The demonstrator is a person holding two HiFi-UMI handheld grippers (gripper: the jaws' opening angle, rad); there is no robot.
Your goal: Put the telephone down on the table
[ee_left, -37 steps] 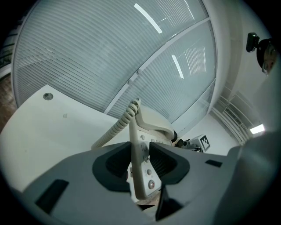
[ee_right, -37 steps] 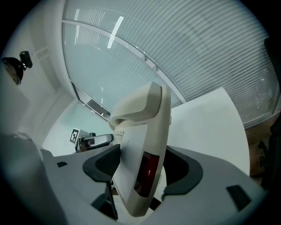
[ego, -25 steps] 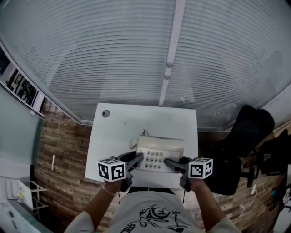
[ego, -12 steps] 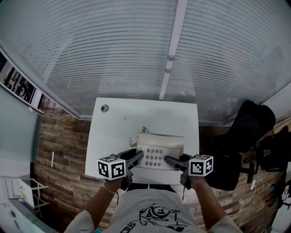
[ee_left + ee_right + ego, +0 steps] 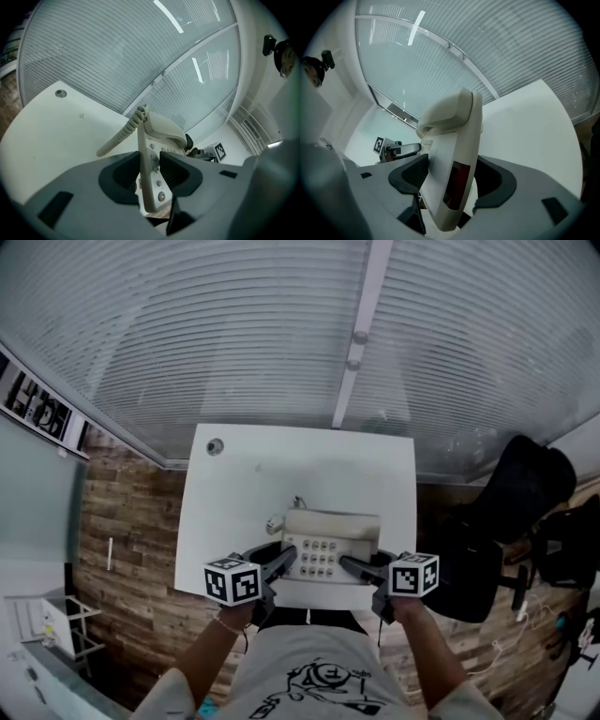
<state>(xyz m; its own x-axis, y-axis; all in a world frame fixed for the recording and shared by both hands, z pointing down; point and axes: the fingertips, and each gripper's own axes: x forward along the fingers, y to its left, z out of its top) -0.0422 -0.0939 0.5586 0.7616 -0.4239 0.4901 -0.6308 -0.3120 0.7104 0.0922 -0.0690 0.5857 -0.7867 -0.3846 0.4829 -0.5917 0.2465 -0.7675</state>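
Observation:
A beige desk telephone with its handset on the cradle and a coiled cord sits low over the near part of the white table. I cannot tell whether it touches the tabletop. My left gripper is shut on the phone's left edge, which stands between the dark pads. On the opposite side my right gripper is shut on the right edge. Each gripper shows in the other's view, the right gripper and the left gripper.
A small round grommet sits at the table's far left corner. Window blinds rise behind the table. A black office chair stands to the right, and wood flooring lies to the left.
Both grippers and the telephone between them have sunk a little towards the table. The grip on both edges is unchanged.

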